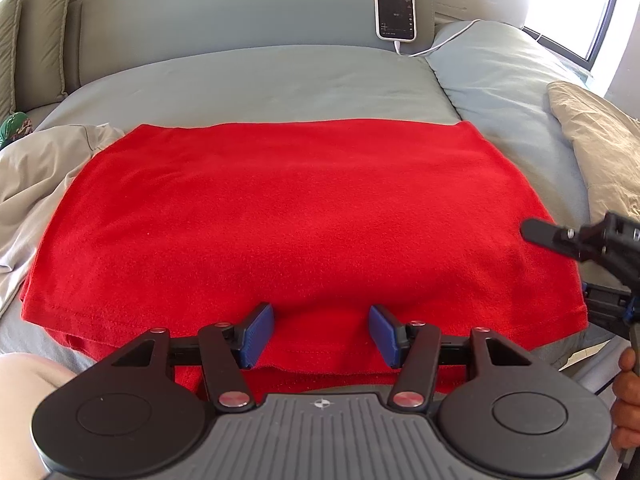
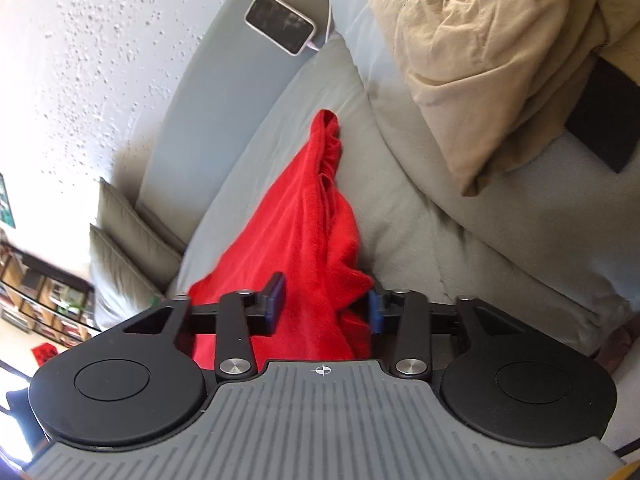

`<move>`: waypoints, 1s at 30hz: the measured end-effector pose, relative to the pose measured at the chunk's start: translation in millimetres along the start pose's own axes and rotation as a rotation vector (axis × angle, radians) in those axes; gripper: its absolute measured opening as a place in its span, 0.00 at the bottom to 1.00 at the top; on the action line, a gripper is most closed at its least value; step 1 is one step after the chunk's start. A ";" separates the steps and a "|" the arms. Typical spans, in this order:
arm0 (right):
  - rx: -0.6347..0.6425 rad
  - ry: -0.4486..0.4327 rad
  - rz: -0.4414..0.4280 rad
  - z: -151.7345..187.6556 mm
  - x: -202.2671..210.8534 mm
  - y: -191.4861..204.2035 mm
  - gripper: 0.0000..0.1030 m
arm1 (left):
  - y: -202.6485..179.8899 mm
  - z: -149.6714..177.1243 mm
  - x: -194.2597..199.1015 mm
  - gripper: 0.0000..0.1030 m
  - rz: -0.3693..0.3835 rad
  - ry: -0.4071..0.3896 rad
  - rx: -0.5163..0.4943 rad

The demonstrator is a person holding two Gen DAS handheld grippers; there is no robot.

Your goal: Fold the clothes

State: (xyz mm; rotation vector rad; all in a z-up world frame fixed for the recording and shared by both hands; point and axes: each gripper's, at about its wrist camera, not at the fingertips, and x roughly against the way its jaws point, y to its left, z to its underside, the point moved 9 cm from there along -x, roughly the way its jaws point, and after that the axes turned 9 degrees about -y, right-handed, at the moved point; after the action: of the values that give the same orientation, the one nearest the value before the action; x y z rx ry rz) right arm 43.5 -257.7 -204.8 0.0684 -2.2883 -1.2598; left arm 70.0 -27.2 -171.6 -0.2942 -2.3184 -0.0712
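Lying flat on the grey bed [image 1: 248, 80] is a red shirt [image 1: 288, 208], folded into a wide rectangle, with a beige garment [image 1: 44, 176] bunched just beside its left edge. Left gripper [image 1: 321, 334] sits over the near hem, jaws partway open, pads not pinching the cloth. Right gripper [image 2: 326, 306] is at the shirt's right side with red fabric between its half-open jaws, can't tell if it's really gripped. Phone [image 1: 395, 7] leans on the headboard, cable plugged in

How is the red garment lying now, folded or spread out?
Folded at least once: the red garment lies as a flat rectangle on the bed, with a second layer showing under its near hem.
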 end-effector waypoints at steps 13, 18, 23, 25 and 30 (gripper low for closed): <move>0.216 0.021 0.179 -7.1 10.7 34.7 0.15 | 0.7 -1.2 0.0 0.53 0.032 0.010 -0.013; 0.309 0.013 0.197 -12.3 14.5 82.8 0.15 | 7.2 -6.8 1.6 0.51 0.089 0.054 -0.011; 0.448 0.011 0.203 1.1 2.7 146.4 0.15 | 59.1 -27.5 34.1 0.51 0.059 -0.024 0.154; 0.544 0.008 0.191 16.1 -9.6 177.2 0.15 | 90.1 -35.2 47.6 0.55 0.000 -0.063 0.208; 0.785 0.095 0.127 77.1 -66.1 243.2 0.15 | 161.4 -53.5 73.6 0.59 -0.130 -0.136 0.286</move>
State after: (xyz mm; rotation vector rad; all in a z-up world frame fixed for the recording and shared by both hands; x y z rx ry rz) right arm 113.4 -41.7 -71.1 0.2455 -2.5120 -0.2343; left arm 96.3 136.0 -87.9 -0.0035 -2.4412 0.2209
